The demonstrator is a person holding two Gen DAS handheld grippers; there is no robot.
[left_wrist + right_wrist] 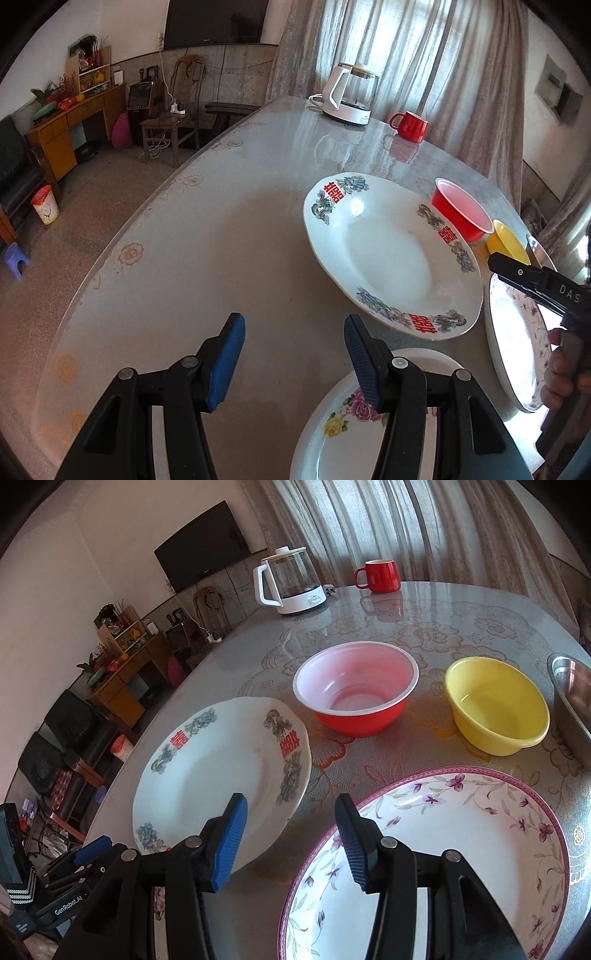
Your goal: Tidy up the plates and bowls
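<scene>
Both grippers hung empty above the near edge of the glass-topped round bench [461, 627], jaws roughly half open, nothing between the blue pads.

Right gripper [291, 834] sat over the gap between two plates: the white plate with red characters and dragon motifs [207, 775] lay just left of its left finger, and the large white plate with purple flowers and a pink rim [461, 842] lay under and right of its right finger. The near-left rim of the purple-flowered plate was the closest edge to it.

Left gripper [295, 354] was over bare bench; the white plate with a pink rose and yellow flower print [343, 424] sat just below its right finger, nearer to this gripper than to the other.

Red plastic bowl with a white inside [356, 694] and yellow plastic bowl [496, 705] stood side by side beyond the plates, well apart from both grippers; right one was nearer. A steel bowl [576, 698] showed at the far right edge.

My read: plates get stacked first, each gripper taking its nearest rim.
</scene>
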